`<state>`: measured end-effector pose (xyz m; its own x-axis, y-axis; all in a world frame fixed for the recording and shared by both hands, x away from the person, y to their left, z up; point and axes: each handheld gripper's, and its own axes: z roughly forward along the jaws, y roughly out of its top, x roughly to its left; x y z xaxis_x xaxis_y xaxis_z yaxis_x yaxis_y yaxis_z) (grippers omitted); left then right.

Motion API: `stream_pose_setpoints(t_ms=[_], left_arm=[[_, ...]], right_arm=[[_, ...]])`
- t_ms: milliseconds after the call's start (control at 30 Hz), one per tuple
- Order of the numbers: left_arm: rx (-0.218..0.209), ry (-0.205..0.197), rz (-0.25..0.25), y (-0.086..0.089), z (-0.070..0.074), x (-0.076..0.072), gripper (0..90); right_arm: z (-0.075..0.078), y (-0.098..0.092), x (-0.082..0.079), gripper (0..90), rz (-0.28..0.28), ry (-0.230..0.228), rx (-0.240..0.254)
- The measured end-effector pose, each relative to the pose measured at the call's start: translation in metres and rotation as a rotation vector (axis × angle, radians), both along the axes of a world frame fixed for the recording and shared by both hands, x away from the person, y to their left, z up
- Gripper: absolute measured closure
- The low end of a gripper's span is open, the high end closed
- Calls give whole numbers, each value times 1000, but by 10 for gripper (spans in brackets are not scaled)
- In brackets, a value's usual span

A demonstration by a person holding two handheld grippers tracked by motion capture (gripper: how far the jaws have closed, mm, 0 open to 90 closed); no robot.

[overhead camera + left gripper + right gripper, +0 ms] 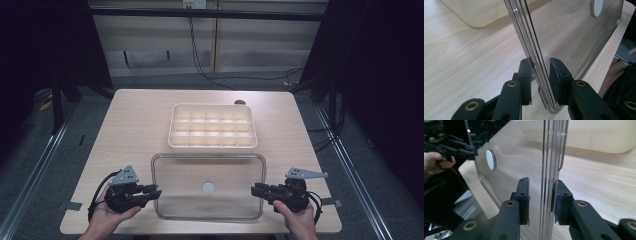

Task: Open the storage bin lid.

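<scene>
- A clear plastic lid (208, 186) lies flat on the near part of a pale wooden table (135, 115), with a person's two hand-held claws at its short ends.
- No brand, label or writing can be read on anything; the one mark on the lid is a plain round white disc (208, 188) at its middle.
- The left claw (156, 192), gripped in the person's left hand (107, 216), points inward at the lid's left edge. In the left gripper view its jaws straddle the lid's rim (541, 75), parted with a gap on each side; no pad is seen pressing on it.
- The right claw (255, 190), held in the right hand (295, 220), points inward at the lid's right edge. In the right gripper view its jaws sit either side of the rim (547, 192); the right pad lies close against the plastic, the left stands apart, so the hold is not closed.
- Both forearms come in from the near edge of the table, hands low and level.
- A cream tray (213, 126) divided into small compartments sits just beyond the lid, near the table's middle.
- Black cables (200, 60) trail across the floor behind the table.
</scene>
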<state>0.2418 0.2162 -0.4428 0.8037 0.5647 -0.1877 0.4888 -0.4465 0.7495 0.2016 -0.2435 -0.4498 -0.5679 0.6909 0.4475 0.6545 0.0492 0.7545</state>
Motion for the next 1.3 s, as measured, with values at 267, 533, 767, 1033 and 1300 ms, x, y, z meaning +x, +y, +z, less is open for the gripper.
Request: stream_pose_setpoints(t_ms=[267,533,767,1033,1300], left_arm=[[13,-16,-11,-3,-2,1,708],[22,0,-2,-5,-7,5,655],[37,25,4,-9,-15,14,615],[57,34,5,-11,-20,21,588],[98,48,11,-15,-28,29,570]], right_arm=[[-9,1,3,670,-13,27,-53],[-13,5,9,638,-23,34,-80],[-19,9,20,592,-37,62,-100],[-26,11,27,541,-41,91,-132],[-36,12,34,489,-55,120,-156]])
